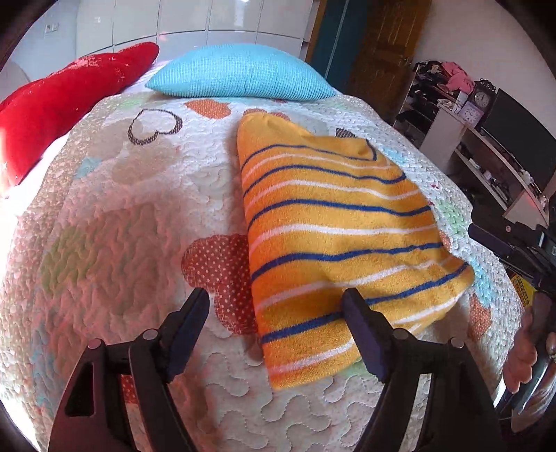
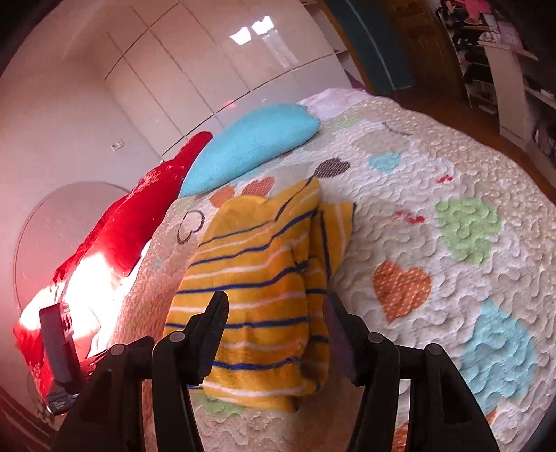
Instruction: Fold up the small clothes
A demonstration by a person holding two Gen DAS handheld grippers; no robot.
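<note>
At the bottom of the left wrist view the left tool [image 1: 276, 333] stands wide open, holding nothing; its right finger [image 1: 363, 333] lies over the near edge of the folded garment [image 1: 333, 222], while the left finger [image 1: 189, 327] sits above bare quilt [image 1: 114, 222]. In the right wrist view the right tool [image 2: 276, 333] is open too, its fingers spread either side of the garment's [image 2: 257, 278] near end, gripping nothing. The garment, yellow-orange with blue and white stripes, lies folded on the heart-patterned quilt [image 2: 434, 194], filling the centre-right of the left view and the lower centre of the right one. Beyond it, in the upper middle of the left frame, a blue pillow [image 1: 239, 71] rests at the bed's far end, with a red cushion [image 1: 66, 101] beside it at upper left. Behind both runs a white wardrobe [image 1: 208, 17], and at the far right stand shelves [image 1: 462, 114] with clocks.
</note>
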